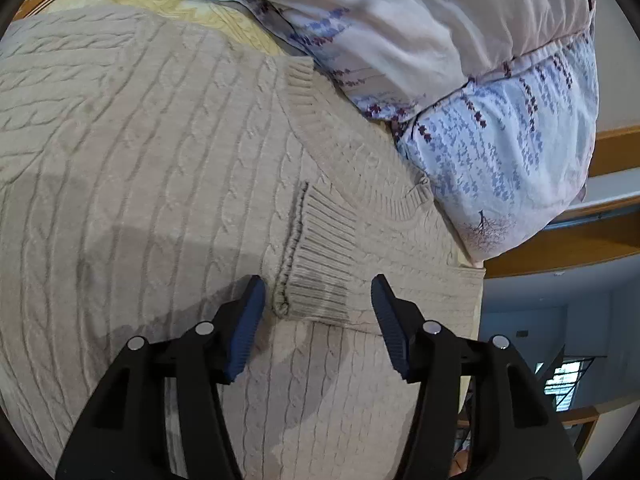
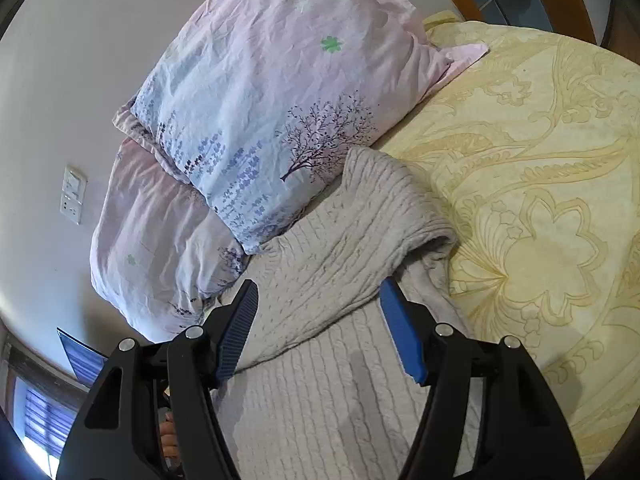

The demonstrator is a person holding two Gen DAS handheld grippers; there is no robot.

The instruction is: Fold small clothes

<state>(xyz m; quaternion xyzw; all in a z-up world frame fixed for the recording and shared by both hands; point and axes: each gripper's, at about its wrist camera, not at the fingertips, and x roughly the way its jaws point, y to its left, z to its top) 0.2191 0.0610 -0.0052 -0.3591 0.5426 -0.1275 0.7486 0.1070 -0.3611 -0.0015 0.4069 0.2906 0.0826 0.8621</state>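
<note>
A beige cable-knit sweater (image 1: pixel 140 152) lies spread on the bed. One sleeve is folded across the body, its ribbed cuff (image 1: pixel 320 264) lying flat on the knit. My left gripper (image 1: pixel 318 300) is open and empty, its jaws on either side of the cuff and just above it. In the right wrist view the sweater (image 2: pixel 320 380) has a sleeve (image 2: pixel 360 232) bunched and folded over toward the pillows. My right gripper (image 2: pixel 318 300) is open and empty, hovering over that sleeve.
Two floral pillows (image 2: pixel 256 108) lie stacked against the white wall, touching the sweater's edge; they also show in the left wrist view (image 1: pixel 500 140). A yellow patterned bed sheet (image 2: pixel 540 200) extends to the right. A wooden bed frame (image 1: pixel 580 240) borders the mattress.
</note>
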